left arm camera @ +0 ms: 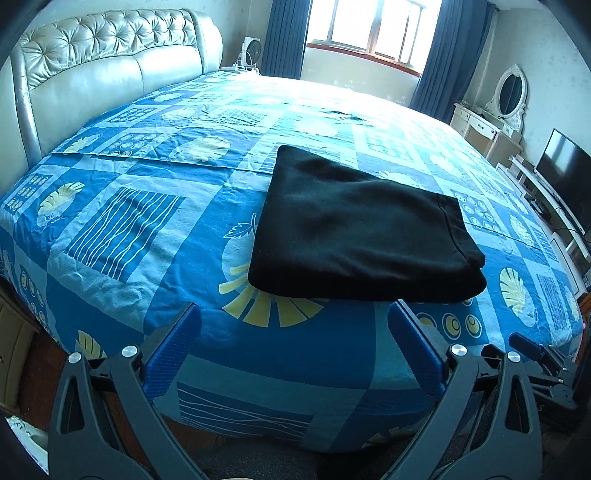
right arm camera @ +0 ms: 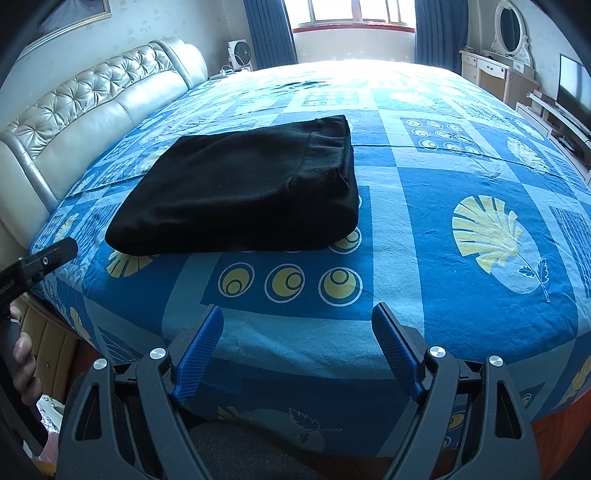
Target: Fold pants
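Observation:
Black pants (left arm camera: 354, 229) lie folded into a flat rectangle on the blue patterned bed sheet (left arm camera: 147, 221). They also show in the right wrist view (right arm camera: 240, 192), with the waistband at the far right end. My left gripper (left arm camera: 295, 314) is open and empty, held just short of the pants' near edge. My right gripper (right arm camera: 297, 314) is open and empty, a little back from the pants and to their right. The right gripper's fingers (left arm camera: 528, 343) show at the left view's lower right. The left gripper's body (right arm camera: 37, 266) shows at the right view's left edge.
A padded cream headboard (left arm camera: 92, 74) stands at the bed's left. A window with blue curtains (left arm camera: 369, 29) is at the far side. A white dresser with an oval mirror (left arm camera: 509, 92) and a television (left arm camera: 569, 181) stand at the right. The bed's near edge drops to a brown floor.

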